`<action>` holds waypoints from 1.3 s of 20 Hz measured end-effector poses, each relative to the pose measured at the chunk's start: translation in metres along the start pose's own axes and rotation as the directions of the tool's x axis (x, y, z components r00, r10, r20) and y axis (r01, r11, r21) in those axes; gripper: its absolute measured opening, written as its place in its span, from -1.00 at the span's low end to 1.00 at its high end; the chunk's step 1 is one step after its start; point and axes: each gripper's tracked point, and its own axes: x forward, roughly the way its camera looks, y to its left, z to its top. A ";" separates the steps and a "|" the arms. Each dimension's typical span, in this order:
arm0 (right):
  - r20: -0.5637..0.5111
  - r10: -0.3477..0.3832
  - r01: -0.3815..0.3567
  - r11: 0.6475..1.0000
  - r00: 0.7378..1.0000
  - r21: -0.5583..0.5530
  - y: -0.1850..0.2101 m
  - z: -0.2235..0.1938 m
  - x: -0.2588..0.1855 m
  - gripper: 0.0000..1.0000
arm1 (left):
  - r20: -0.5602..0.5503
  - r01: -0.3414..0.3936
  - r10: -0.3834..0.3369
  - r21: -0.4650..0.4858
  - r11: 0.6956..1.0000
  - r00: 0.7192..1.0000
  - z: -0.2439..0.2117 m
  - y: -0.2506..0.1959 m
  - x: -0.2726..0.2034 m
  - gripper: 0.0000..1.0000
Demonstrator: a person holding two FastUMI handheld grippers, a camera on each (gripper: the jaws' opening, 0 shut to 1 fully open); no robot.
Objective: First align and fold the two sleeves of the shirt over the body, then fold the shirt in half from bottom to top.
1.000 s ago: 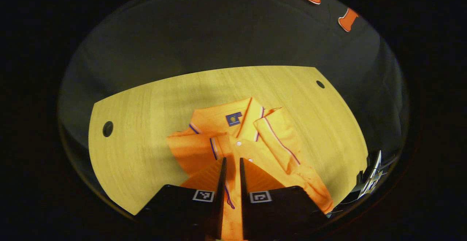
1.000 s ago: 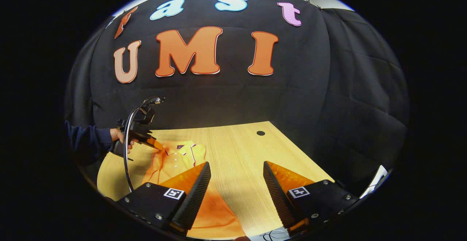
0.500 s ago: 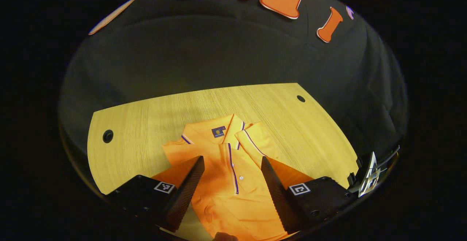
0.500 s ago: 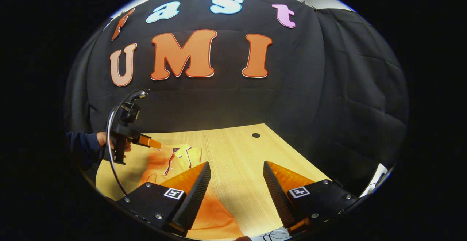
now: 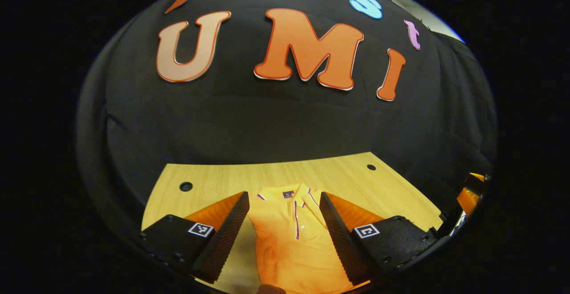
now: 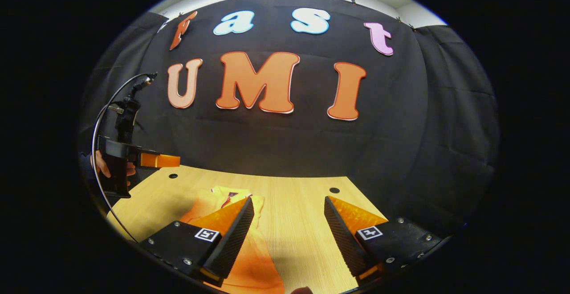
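An orange polo shirt [image 5: 289, 240] lies flat on the wooden table [image 5: 347, 176], collar toward the far wall, with a sleeve folded in beside the button placket. My left gripper [image 5: 283, 194] hangs open above the shirt's lower body, and nothing sits between its fingers. In the right gripper view the shirt [image 6: 209, 205] lies left of centre, partly behind one finger. My right gripper [image 6: 288, 199] is open over bare table to the right of the shirt. The left gripper [image 6: 153, 160] shows there raised well above the table, held by a hand [image 6: 100, 165].
The table has two round cable holes [image 5: 185, 186] [image 5: 371, 167] near its far edge. Black cloth closes off the space behind and to the sides. Part of the right gripper [image 5: 472, 189] shows at the far right of the left gripper view.
My left gripper let go of the sleeve, opened, then rose and drew back from the shirt. The right gripper stayed open and tilted upward slightly.
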 end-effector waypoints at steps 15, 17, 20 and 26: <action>0.087 0.291 -0.292 0.956 0.953 -0.009 0.016 -0.031 -0.015 0.93 | 0.322 -0.337 0.335 -0.051 0.940 0.885 -0.034 -0.026 -0.200 0.95; 0.026 0.315 -0.314 0.949 0.949 -0.026 0.015 -0.053 -0.019 0.93 | 0.239 -0.340 0.345 -0.063 0.938 0.908 -0.066 -0.031 -0.199 0.94; -0.082 0.333 -0.336 0.941 0.939 -0.029 0.017 -0.093 -0.019 0.93 | 0.131 -0.353 0.354 -0.031 0.935 0.926 -0.107 -0.021 -0.191 0.94; -0.368 0.339 -0.354 0.935 0.866 0.027 0.020 -0.187 -0.030 0.94 | -0.133 -0.318 0.314 -0.010 0.948 0.940 -0.203 -0.010 -0.176 0.95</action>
